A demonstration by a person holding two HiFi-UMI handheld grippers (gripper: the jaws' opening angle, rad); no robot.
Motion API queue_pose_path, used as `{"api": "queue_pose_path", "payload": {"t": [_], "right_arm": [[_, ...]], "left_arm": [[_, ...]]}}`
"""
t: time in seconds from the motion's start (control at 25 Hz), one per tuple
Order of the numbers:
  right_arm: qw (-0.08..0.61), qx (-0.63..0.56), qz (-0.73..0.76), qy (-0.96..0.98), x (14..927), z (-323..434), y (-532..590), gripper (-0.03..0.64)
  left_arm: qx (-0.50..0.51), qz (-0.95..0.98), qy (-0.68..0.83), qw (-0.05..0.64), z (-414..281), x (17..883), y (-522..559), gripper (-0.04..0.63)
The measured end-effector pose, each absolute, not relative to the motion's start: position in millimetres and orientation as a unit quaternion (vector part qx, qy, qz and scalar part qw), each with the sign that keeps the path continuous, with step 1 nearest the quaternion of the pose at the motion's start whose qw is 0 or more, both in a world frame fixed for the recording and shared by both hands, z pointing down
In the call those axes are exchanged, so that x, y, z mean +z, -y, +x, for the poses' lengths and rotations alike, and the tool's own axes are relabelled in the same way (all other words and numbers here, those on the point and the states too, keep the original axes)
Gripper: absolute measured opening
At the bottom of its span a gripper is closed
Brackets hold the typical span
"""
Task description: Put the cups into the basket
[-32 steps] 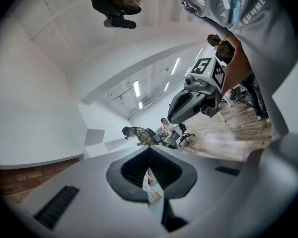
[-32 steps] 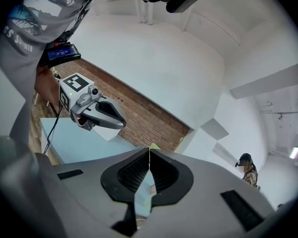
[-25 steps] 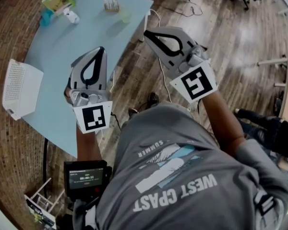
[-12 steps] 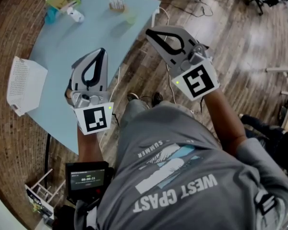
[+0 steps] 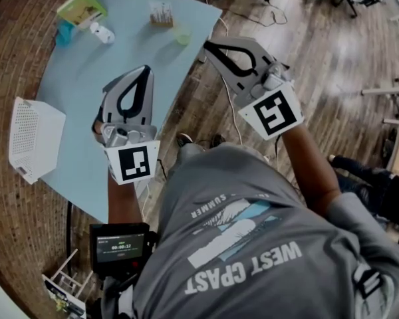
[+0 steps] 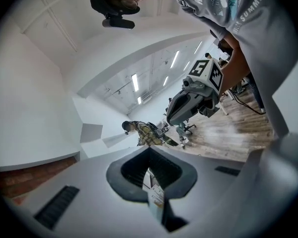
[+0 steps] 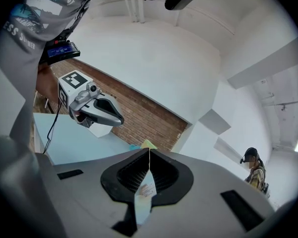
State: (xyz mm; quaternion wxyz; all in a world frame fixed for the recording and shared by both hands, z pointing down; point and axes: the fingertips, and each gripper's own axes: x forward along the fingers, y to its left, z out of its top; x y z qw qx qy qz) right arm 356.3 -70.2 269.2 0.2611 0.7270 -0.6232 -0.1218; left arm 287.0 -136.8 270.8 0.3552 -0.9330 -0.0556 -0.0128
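Holding left tool (image 5: 145,69) and right tool (image 5: 207,44) closed, empty, I've moved nothing: cups (image 5: 183,38) wait upper-left on desk (image 5: 86,98), basket (image 5: 33,138) unfilled.

Open office-lab — brick wall (image 7: 139,117), wood floor (image 5: 332,52), cables (image 5: 224,26).

1. Head view: even, rather dim indoor light; pale glare on the wood floor (image 5: 332,58) at 2 o'clock; curved edges, dark corners.
2. Left gripper view: bright; ceiling strip lights (image 6: 135,82) near 12 o'clock; black circular border; near foreground soft.
3. Right gripper view: bright, shadowless walls; the same border and foreground blur.
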Motion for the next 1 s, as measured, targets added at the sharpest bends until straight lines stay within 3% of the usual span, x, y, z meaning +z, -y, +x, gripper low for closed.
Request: {"api": "queue_pose_path", "payload": {"t": [0.6, 1.0], "right_arm": [[0.294, -0.104, 0.739, 0.597, 274, 379, 154, 0.014], [0.290, -0.067, 0.717, 0.631, 313, 441, 179, 0.014]], "left_arm": [[0.009, -0.937, 0.084, 0.340, 308, 273, 215, 0.002], [-0.030, -0.942, 0.063, 0.330, 354, 296, 227, 0.000]]}}
